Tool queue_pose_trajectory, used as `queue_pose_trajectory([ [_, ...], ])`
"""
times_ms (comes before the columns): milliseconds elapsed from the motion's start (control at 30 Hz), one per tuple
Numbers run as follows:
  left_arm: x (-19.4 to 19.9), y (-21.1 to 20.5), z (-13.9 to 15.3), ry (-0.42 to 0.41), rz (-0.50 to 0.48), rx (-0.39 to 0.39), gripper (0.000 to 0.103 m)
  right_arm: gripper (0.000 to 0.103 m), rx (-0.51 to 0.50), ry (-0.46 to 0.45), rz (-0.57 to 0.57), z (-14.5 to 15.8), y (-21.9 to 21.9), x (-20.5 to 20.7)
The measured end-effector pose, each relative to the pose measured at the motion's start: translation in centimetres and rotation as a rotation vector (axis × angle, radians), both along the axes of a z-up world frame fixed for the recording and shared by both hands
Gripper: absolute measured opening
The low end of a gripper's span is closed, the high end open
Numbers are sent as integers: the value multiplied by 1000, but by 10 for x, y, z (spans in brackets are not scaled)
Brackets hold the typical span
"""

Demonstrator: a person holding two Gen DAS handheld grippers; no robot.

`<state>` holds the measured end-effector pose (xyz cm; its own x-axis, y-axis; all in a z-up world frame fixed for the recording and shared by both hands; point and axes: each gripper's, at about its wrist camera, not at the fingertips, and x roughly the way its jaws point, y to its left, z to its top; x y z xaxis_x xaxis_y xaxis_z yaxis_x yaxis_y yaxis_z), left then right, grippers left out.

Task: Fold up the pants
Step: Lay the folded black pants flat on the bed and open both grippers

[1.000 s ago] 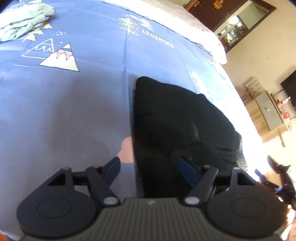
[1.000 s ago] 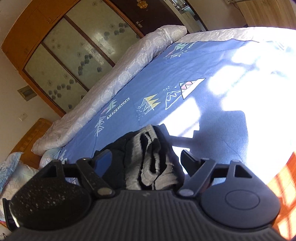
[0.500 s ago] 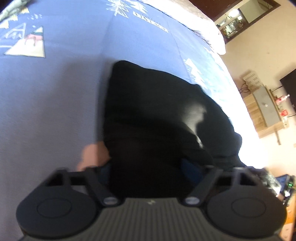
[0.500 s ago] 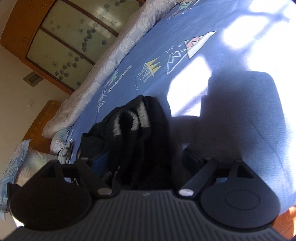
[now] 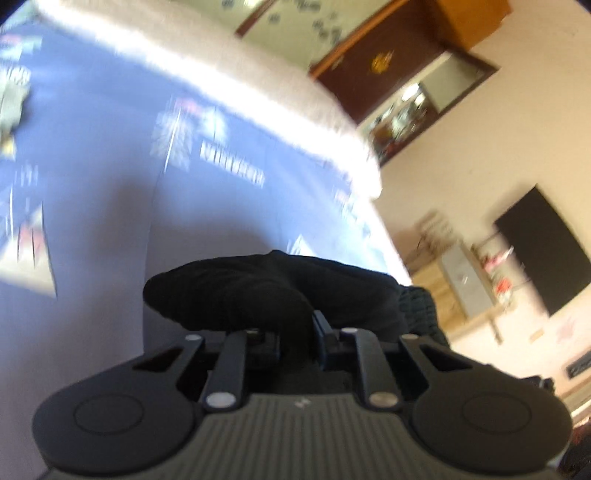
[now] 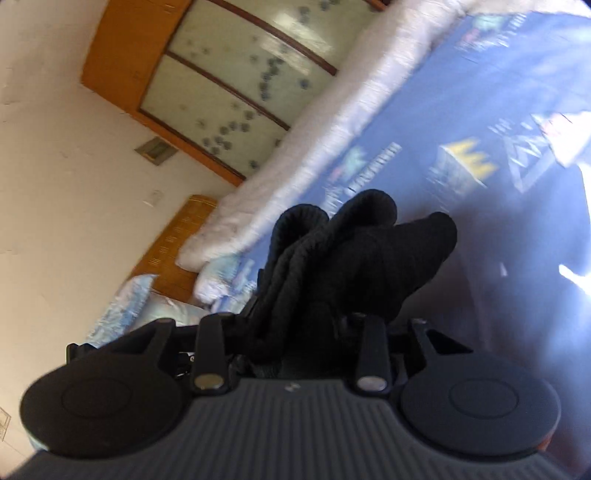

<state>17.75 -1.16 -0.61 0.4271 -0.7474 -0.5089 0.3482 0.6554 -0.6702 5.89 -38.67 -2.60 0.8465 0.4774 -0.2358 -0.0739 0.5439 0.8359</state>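
Gripping bunched black pants (image 5: 280, 291), left claw (image 5: 295, 332) and right claw (image 6: 295, 332), jaws just closed, hold them above the bed (image 5: 110, 221). Risk: thick uneven folds slipping free, spoiling alignment.

Each camera sits on a gripper, looking forward, very near black pants (image 5: 280, 291). Both see the blue bed (image 6: 461, 110).

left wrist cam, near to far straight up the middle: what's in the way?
Left tongs, shut on the black pants → blue printed bedspread → white quilt edge → glass-front wardrobe.
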Motion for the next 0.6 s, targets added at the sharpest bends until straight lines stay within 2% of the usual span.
queue_pose_trajectory([
  [100, 24, 6, 23, -66, 39, -5, 15, 38, -9, -53, 10, 16, 7, 36],
  [233, 68, 0, 45, -132, 70, 24, 15, 38, -30, -109, 22, 31, 14, 93],
  [400, 136, -4, 55, -213, 110, 23, 15, 38, -70, -181, 0, 34, 16, 152],
  [500, 178, -11, 34, -247, 139, 50, 17, 39, -90, -204, -43, 14, 14, 186],
  [533, 193, -18, 18, -243, 155, 85, 24, 42, -106, -185, -68, 1, 14, 197],
  [567, 205, -24, -3, -211, 181, 154, 37, 45, -130, -136, -94, -15, 14, 212],
  [600, 218, -32, -27, -151, 220, 254, 39, 54, -167, -35, -130, -35, 15, 229],
])
